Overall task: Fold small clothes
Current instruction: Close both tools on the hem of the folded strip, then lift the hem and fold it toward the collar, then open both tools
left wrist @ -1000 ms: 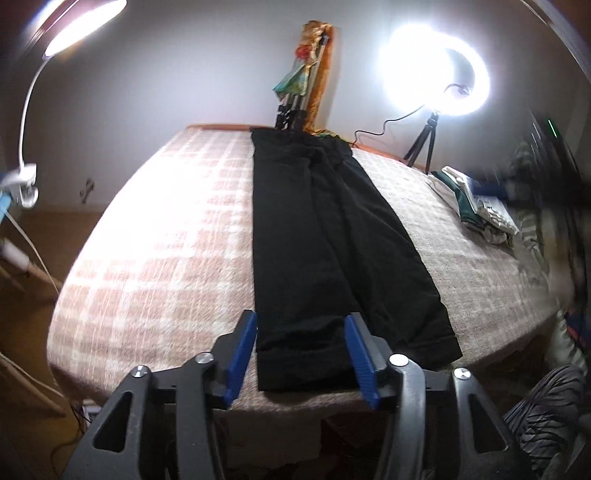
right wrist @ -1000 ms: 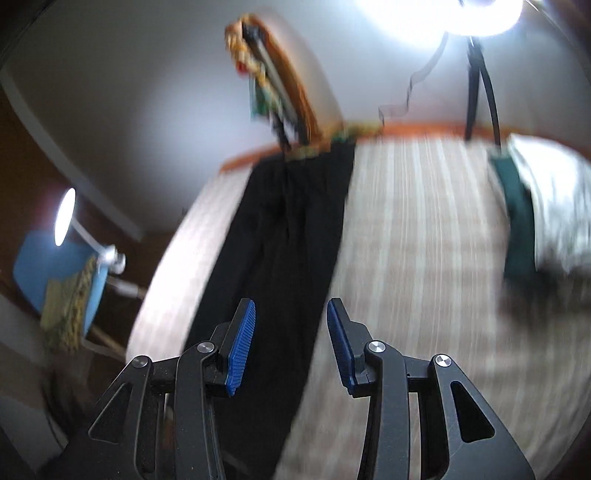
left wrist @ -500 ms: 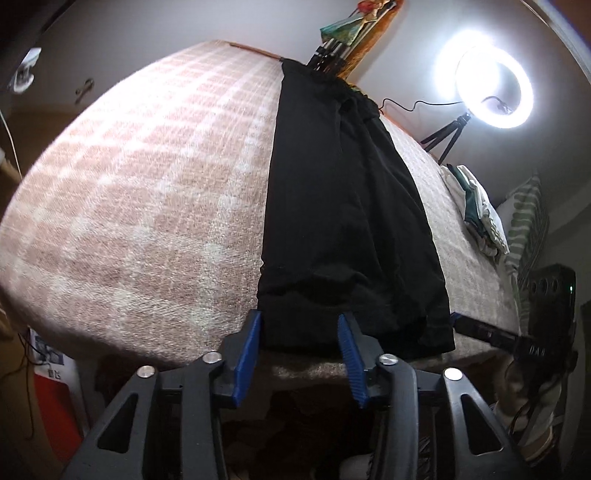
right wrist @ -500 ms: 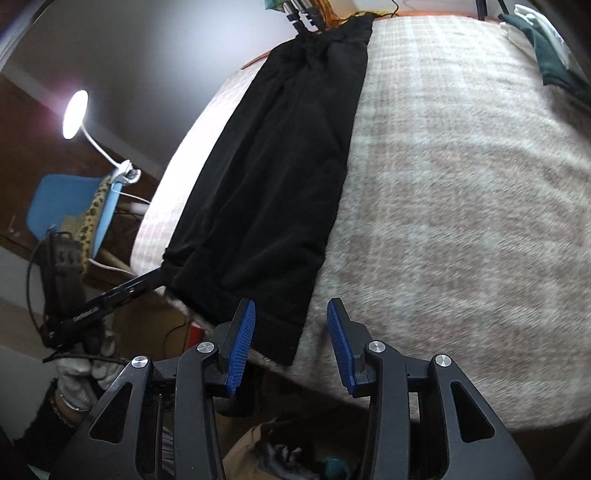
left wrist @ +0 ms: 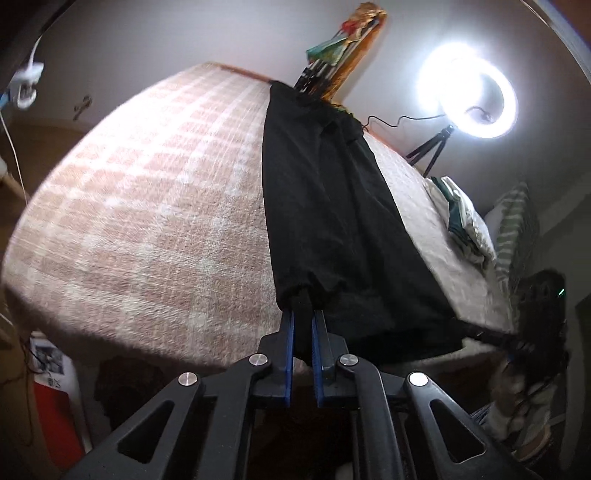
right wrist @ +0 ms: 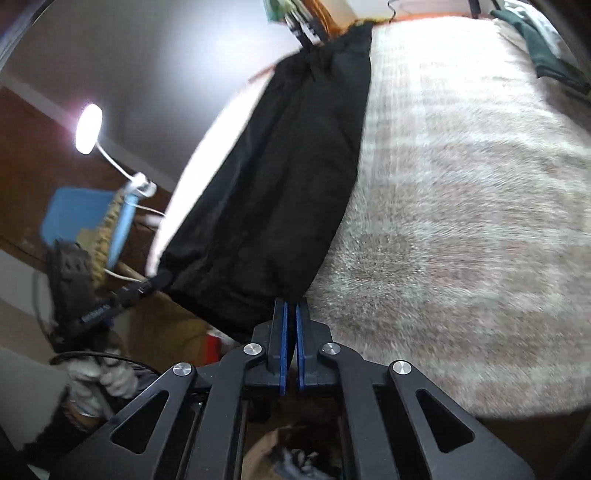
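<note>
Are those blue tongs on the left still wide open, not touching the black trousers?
No, the left tongs are shut, pinching the hem of the black trousers between them.

A bed covered in a pink-and-white checked blanket (left wrist: 147, 229) fills a plain white-walled room (left wrist: 166, 33), lit by a glowing ring light (left wrist: 467, 90) on a small black tripod (left wrist: 430, 151) at the far right corner. A white gooseneck clip lamp (right wrist: 88, 129) shines beside a blue chair (right wrist: 74, 214) against dark brown wood panelling (right wrist: 33, 147) on the other side. A stack of folded white and green laundry (left wrist: 461, 221) rests near the bed's right edge next to a striped cushion (left wrist: 513, 229), and a colourful object (left wrist: 347, 44) leans against the wall behind the bed.
</note>
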{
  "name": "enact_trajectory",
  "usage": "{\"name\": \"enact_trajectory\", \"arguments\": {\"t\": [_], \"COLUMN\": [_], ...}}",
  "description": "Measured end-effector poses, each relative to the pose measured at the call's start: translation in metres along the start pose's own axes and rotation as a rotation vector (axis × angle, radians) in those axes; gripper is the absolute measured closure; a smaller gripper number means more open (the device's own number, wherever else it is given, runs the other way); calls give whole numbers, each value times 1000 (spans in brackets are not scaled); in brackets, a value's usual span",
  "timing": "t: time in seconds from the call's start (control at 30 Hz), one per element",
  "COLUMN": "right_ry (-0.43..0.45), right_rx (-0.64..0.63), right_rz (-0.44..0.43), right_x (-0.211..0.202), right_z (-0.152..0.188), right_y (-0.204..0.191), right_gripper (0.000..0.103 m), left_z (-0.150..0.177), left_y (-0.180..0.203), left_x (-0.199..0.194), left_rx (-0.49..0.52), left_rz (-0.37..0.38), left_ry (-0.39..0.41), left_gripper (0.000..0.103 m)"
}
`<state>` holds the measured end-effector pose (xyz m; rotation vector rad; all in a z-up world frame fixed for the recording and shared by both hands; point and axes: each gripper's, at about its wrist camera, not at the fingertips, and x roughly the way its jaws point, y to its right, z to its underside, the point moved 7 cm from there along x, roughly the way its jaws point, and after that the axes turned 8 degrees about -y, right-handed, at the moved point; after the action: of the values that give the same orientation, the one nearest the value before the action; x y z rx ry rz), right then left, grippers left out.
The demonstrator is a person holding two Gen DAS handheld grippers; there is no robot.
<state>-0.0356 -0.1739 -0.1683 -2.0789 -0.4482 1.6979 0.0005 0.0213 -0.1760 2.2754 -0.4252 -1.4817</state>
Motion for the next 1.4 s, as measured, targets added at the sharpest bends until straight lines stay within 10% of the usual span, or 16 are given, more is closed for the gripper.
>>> {"name": "enact_trajectory", "arguments": {"t": [0.23, 0.63, 1.4], "right_ry": [-55, 9, 116], "right_rx": [-3, 87, 182], "right_rz": [65, -87, -78], "right_x": [25, 2, 30], "right_z": [8, -14, -153], "right_y": [13, 19, 52], "right_gripper": [100, 100, 100], "left_z": [8, -18, -170], "left_y": [-8, 17, -5], "left_x": [21, 7, 69], "left_rx": [-19, -1, -78], "left_rz": [-20, 37, -43], "left_ry": [-66, -48, -11], "left_gripper": [98, 101, 101]}}
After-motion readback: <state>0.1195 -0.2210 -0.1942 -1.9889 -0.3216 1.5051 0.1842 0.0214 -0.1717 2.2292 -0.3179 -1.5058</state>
